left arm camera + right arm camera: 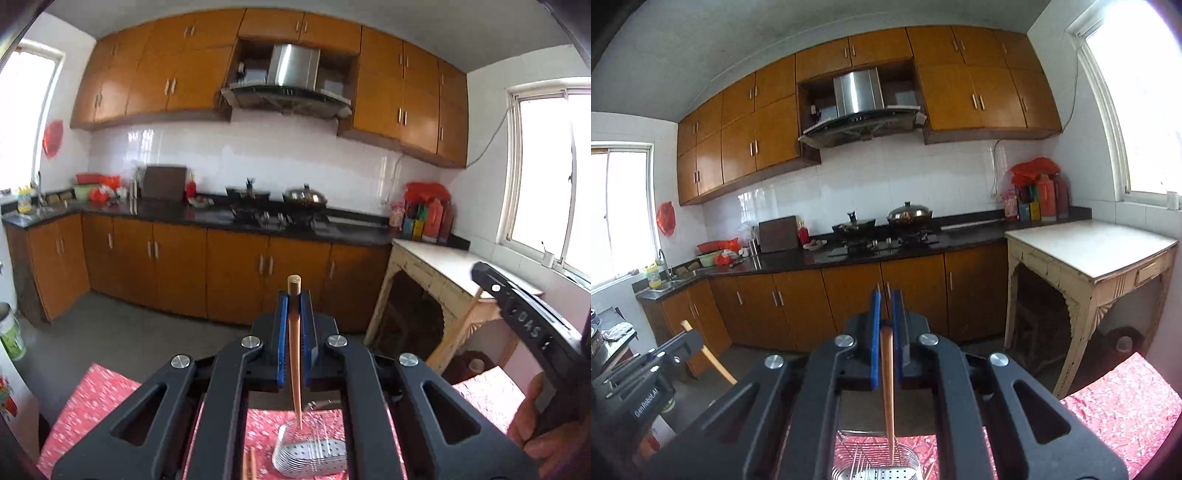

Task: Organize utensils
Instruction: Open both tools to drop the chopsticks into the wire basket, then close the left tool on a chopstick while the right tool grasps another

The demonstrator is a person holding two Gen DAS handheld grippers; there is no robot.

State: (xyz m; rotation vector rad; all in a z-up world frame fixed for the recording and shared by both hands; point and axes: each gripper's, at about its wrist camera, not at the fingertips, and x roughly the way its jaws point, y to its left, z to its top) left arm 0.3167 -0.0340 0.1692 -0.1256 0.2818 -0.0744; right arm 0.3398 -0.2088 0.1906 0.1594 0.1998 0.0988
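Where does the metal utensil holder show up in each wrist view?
Left wrist: the metal utensil holder sits bottom centre, under the left gripper and the chopstick it clamps.
Right wrist: the same holder is at the bottom edge, centre, cut off by the frame, below the right gripper's own chopstick.
Shared landmark: the range hood.

Black claws point(294, 295) point(885, 299); blue pads point(282, 332); silver screws; bare hand point(535, 435), possibly thumb.

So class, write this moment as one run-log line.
left tool: shut on chopstick | right tool: shut on chopstick | tips: over metal holder | cloth: red
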